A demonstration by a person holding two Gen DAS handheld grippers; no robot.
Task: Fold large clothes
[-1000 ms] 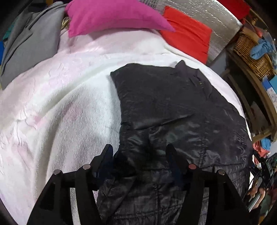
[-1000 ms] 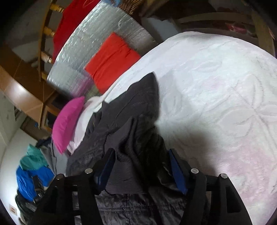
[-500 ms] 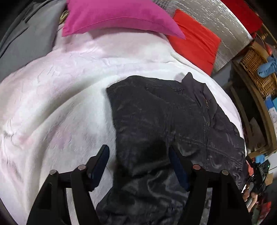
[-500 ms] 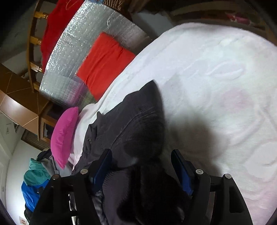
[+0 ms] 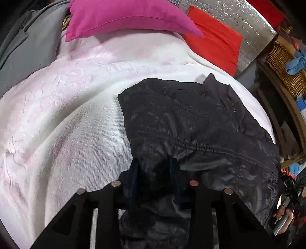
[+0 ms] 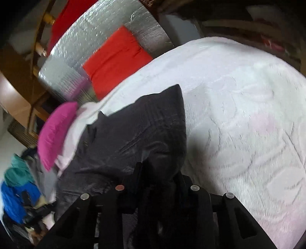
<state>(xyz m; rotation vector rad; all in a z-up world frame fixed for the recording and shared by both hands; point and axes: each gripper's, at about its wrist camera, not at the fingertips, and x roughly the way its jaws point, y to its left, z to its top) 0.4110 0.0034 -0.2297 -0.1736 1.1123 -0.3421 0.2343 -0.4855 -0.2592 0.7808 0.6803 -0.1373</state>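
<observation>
jacket [image 5: 191, 122] — dark, on white bedspread [image 5: 67, 115], collar toward 1 o'clock | left gripper [image 5: 154, 166] just closed, clamped on near hem | right gripper [image 6: 158, 172] likewise on a bunched fold — both ends pinched, likely to lift evenly

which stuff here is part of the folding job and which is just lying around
In the job:
- black jacket
- left claw, closed on jacket fabric
- right claw, closed on jacket fabric
- white bedspread under it

Just lying about:
- pink pillow
- red cushion
- wicker basket
- grey garment
</observation>
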